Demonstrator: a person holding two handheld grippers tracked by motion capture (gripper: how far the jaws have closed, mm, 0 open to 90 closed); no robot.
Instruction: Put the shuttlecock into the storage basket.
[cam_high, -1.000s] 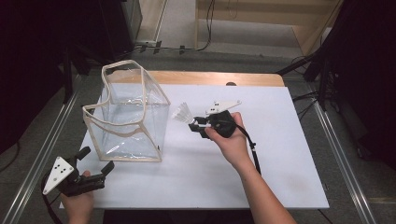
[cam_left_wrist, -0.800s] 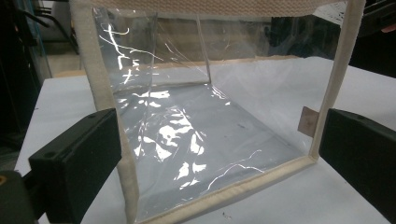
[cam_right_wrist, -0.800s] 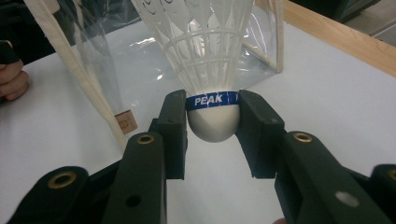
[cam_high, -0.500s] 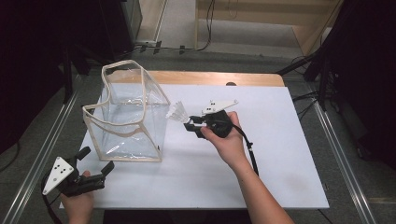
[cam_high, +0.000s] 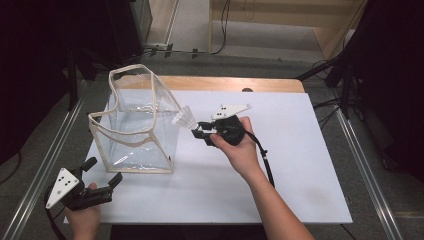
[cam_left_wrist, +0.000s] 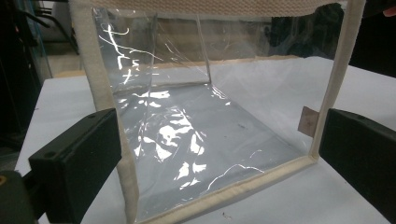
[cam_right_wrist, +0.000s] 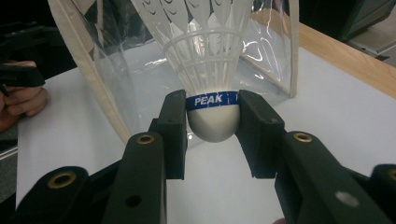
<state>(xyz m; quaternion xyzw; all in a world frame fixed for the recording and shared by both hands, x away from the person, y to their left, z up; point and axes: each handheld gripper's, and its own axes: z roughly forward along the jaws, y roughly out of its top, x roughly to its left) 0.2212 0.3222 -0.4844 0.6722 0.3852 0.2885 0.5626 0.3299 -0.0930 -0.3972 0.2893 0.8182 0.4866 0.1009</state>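
I had the right gripper (cam_high: 199, 131) raised just off the right wall of the clear bag (cam_high: 140, 125), its jaws pinching a white shuttlecock (cam_high: 182, 118) by the cork, right at the blue band printed PEAK, as the right gripper view made plain (cam_right_wrist: 212, 114). I judged that hold sensible: the cork is the one firm part, while the feather skirt would crush under any squeeze, so the skirt was left free and pointed away from me, up and toward the bag's rim. In the high view the feathers sat very close to, perhaps touching, the upper right edge of the bag, outside it and not yet over the opening. The bag stood upright at the left of the white table (cam_high: 300, 165), its cream-trimmed mouth (cam_high: 131, 70) gaping upward and empty inside, which I took as the reason it was set that way: an open top gives a target to drop into. My left gripper (cam_high: 102, 187) waited low at the near left corner of the table, clear of the bag, jaws spread wide and holding nothing; in the left gripper view the two black pads framed the bag's near face (cam_left_wrist: 196, 140) without touching it. I read that as a standby pose, ready to steady the floppy wall if the shuttlecock pushed it. To my eye the next move called for lifting the shuttlecock over the rim before letting go.
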